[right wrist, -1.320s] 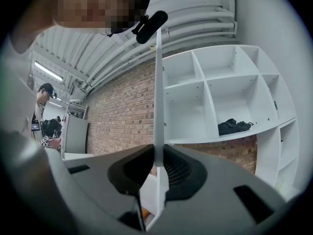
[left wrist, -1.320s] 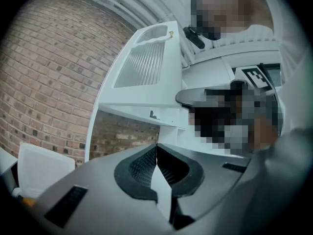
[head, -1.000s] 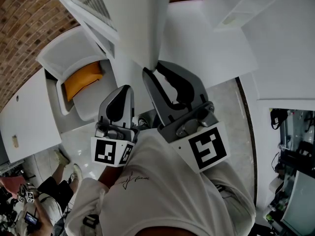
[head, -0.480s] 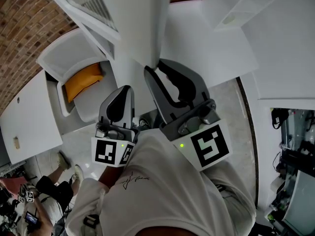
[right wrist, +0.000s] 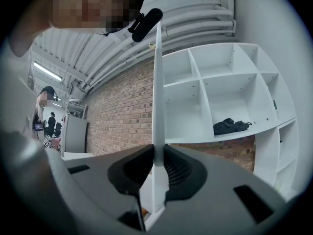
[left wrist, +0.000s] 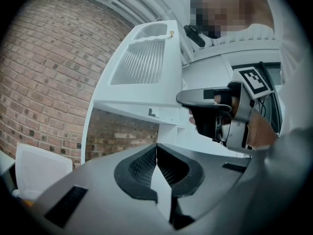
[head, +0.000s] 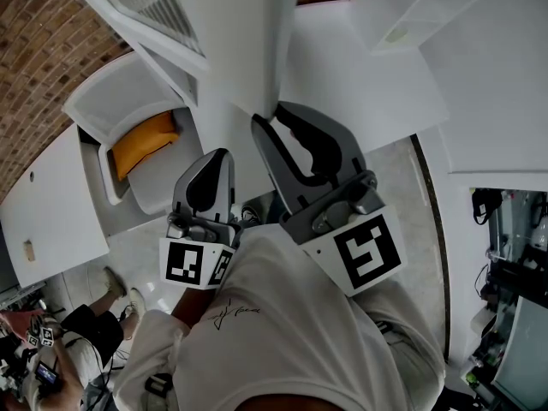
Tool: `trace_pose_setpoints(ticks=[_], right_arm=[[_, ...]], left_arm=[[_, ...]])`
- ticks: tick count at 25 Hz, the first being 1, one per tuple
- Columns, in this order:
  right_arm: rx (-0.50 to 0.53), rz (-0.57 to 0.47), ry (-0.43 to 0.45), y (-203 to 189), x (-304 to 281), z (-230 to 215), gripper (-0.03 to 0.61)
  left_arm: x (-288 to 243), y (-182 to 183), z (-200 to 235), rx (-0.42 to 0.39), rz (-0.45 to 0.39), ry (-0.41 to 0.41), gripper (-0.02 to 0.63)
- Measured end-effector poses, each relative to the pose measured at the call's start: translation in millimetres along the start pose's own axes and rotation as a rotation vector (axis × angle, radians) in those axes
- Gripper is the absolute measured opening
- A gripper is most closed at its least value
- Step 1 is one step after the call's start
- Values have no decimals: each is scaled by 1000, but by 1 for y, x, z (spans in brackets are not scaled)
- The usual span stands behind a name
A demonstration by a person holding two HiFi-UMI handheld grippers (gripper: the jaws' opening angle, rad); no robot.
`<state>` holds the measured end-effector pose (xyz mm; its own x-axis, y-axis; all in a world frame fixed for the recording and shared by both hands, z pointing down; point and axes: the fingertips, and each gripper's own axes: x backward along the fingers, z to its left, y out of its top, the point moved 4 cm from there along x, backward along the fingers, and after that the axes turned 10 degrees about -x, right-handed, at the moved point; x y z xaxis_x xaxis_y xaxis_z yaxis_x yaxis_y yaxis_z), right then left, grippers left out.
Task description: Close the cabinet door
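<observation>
- Cabinet door stands open, seen edge-on as a thin white panel at the left side of the white cabinet, which has open compartments and backs onto a brick wall
- Right tongs are clamped on the door's edge
- Left tongs are pressed together with nothing between them, held just beside the right ones
- A dark bundle lies in one cabinet compartment
</observation>
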<state>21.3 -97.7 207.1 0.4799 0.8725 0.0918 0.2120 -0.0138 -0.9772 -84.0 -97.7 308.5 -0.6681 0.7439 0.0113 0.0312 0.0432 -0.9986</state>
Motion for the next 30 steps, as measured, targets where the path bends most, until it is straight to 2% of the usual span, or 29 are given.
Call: trace_pose_setpoints(ticks=[30], right_arm=[[-4, 10, 36, 8, -11, -38, 72]], left_arm=[[-37, 7, 0, -6, -19, 12, 17]])
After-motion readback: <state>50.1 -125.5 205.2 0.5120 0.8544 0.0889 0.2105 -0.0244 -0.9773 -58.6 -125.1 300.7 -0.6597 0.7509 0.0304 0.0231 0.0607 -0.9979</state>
